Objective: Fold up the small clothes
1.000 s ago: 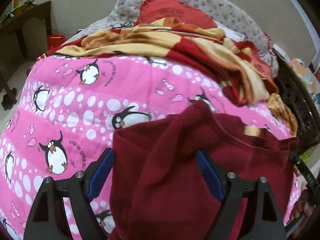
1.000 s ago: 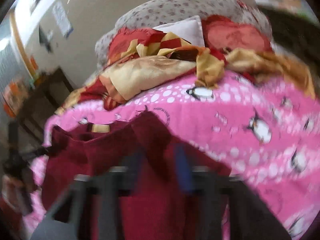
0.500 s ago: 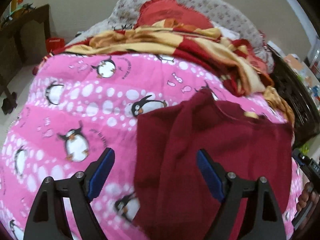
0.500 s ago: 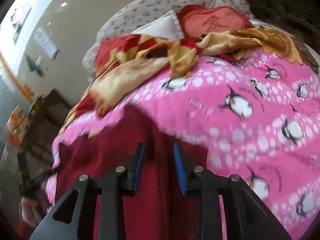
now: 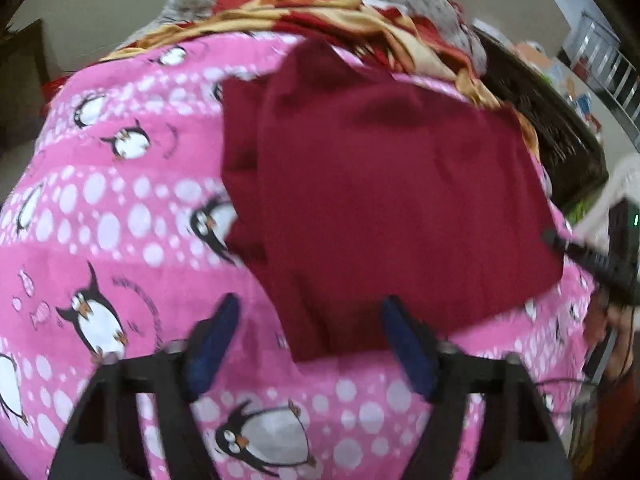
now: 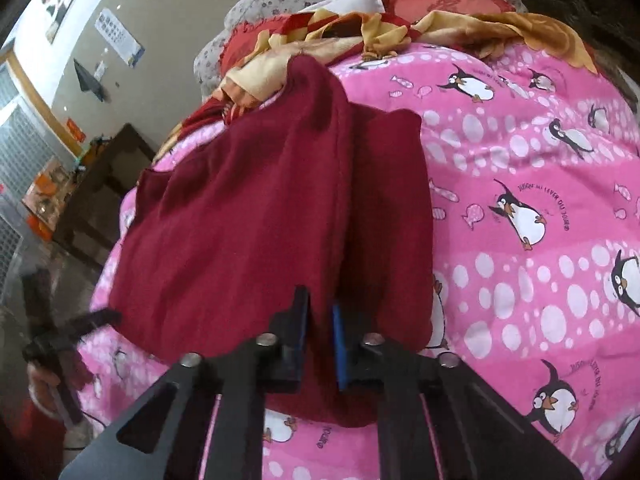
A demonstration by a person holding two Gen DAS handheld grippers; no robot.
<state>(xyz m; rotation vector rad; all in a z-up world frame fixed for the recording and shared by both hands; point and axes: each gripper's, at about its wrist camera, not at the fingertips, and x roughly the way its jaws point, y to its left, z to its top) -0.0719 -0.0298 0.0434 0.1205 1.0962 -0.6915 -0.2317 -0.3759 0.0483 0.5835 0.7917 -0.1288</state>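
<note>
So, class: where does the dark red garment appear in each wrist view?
Left wrist view: dark red garment fills centre and right, reaching down between the closing, non-gripping fingers.
Right wrist view: it lies centre-left, its fold pinched by the right gripper.
Shared landmark: the pink penguin blanket beneath it.

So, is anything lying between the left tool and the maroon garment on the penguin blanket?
Nothing visible does. The left tool is closing with the near edge of the maroon garment already between its fingers, only the pink penguin blanket beneath. The right tool is shut on the same garment.
</note>
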